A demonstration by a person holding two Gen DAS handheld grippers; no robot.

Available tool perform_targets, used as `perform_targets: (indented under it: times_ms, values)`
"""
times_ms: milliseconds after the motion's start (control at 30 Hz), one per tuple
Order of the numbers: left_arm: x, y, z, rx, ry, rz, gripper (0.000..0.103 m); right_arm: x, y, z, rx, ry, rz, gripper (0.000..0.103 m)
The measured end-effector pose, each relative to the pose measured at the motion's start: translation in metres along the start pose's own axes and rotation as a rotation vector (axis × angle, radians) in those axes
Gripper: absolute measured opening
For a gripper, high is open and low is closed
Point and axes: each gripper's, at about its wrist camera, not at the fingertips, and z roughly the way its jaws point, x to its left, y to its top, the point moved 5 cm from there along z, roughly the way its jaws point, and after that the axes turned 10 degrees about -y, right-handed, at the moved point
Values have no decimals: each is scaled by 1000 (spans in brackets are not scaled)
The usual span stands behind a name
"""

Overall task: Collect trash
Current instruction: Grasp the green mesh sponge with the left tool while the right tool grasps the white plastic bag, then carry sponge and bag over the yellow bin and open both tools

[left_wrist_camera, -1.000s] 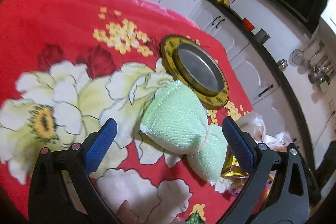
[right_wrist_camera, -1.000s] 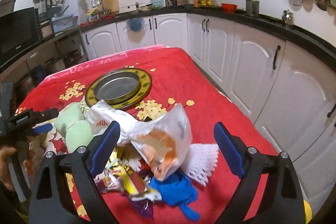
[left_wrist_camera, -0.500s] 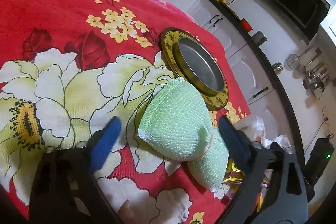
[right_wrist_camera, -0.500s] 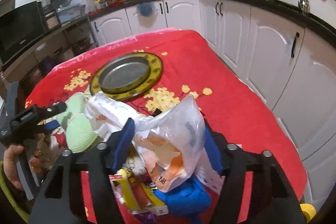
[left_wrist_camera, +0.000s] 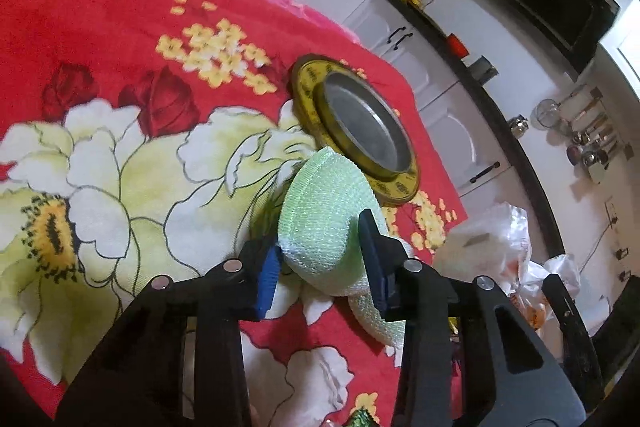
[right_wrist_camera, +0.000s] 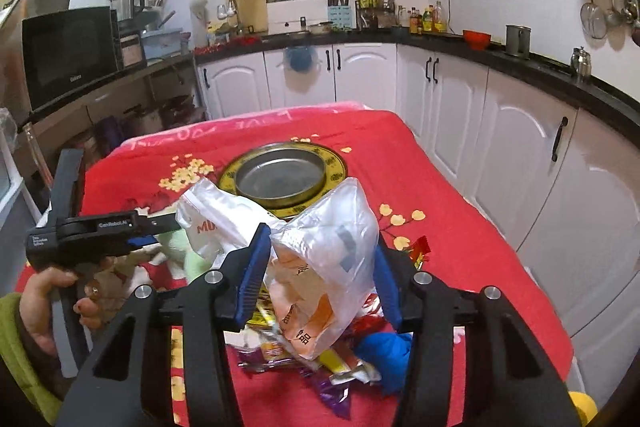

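- Kitchen, red floral table [left_wrist_camera: 100, 27].
- left gripper [left_wrist_camera: 320, 259] jaws clamped on green mesh foam [left_wrist_camera: 320, 211]; right gripper [right_wrist_camera: 320, 267] pinching plastic bag [right_wrist_camera: 332, 239].
- Lift bag mouth clear, then feed foam inside, away from metal tray [right_wrist_camera: 280, 179].

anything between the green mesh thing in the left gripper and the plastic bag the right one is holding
Nothing visible blocks it. The left gripper is shut on the green mesh pouch, right beside the plastic bag that the right gripper pinches; only red tablecloth shows between them.
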Motion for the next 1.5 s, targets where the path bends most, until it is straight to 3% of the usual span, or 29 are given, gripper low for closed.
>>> perform_targets:
  times_ms: [200, 900, 1500]
  values:
    - [-25, 4, -15, -41, -15, 90, 26, -1, -1, -19, -21, -6, 46, 40]
    - [-103, 3, -65, -145, -100, 310, 24, -22, -3, -94, -118, -27, 171, 38]
    - [-158, -39, -62, -86, -197, 442, 23, -86, -28, -154, -159, -124, 294, 38]
